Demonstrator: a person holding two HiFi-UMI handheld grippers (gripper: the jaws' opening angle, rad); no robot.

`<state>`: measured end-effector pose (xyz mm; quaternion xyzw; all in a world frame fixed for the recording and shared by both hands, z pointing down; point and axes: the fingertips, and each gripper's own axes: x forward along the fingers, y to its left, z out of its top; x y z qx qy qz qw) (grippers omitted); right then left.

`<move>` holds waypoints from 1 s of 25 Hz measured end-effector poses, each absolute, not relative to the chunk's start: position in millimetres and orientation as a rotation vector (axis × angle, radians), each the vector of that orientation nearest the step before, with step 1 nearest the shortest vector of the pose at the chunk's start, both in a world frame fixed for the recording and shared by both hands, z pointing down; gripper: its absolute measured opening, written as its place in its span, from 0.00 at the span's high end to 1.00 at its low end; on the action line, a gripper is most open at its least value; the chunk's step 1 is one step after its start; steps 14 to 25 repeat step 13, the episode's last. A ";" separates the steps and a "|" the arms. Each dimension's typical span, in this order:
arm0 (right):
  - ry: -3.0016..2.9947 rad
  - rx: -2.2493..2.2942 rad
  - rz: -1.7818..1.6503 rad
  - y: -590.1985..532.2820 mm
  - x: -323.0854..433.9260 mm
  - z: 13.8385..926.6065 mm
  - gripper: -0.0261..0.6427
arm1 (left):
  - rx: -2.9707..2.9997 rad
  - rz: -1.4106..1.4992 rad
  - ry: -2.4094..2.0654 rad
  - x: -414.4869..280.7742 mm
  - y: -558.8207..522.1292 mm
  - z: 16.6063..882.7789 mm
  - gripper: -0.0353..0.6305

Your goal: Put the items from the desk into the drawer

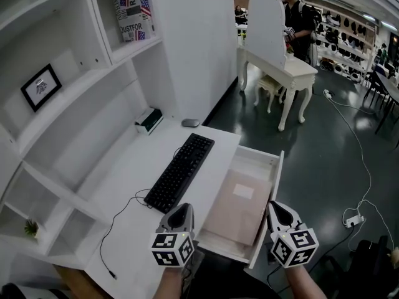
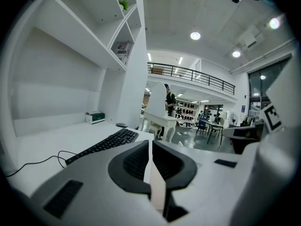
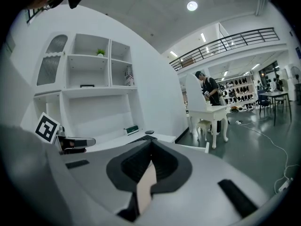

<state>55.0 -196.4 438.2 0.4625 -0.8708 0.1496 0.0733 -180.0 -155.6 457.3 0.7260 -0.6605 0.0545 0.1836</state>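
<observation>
A black keyboard [image 1: 181, 171] lies on the white desk [image 1: 124, 185], its cable [image 1: 121, 220] trailing toward the near edge. Further back sit a grey mouse [image 1: 190, 123] and a small green-and-white box [image 1: 149, 119]. The drawer [image 1: 276, 179] on the desk's right stands pulled out, with a beige envelope [image 1: 240, 204] lying flat inside. My left gripper [image 1: 181, 213] hovers over the desk's near corner, shut and empty. My right gripper [image 1: 277, 212] hangs by the drawer's front, shut and empty. The left gripper view shows the keyboard [image 2: 103, 145], the mouse [image 2: 122, 125] and the box [image 2: 95, 117].
Shelves above the desk hold a book [image 1: 133, 11], a framed picture [image 1: 41, 86] and a small plant [image 1: 31, 228]. A white vanity table [image 1: 280, 61] stands behind, with a person [image 1: 299, 17] beside it. Cables and a power strip [image 1: 353, 218] lie on the dark floor at right.
</observation>
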 end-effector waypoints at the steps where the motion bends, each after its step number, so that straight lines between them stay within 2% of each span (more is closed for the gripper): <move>1: -2.616 1.385 0.447 -196.0 54.3 438.1 0.96 | 2.049 0.153 -1.864 -180.3 -155.0 456.4 0.91; 25: -2.651 1.365 0.414 -193.2 46.5 430.3 0.96 | 2.048 0.145 -1.873 -183.7 -143.8 454.2 0.90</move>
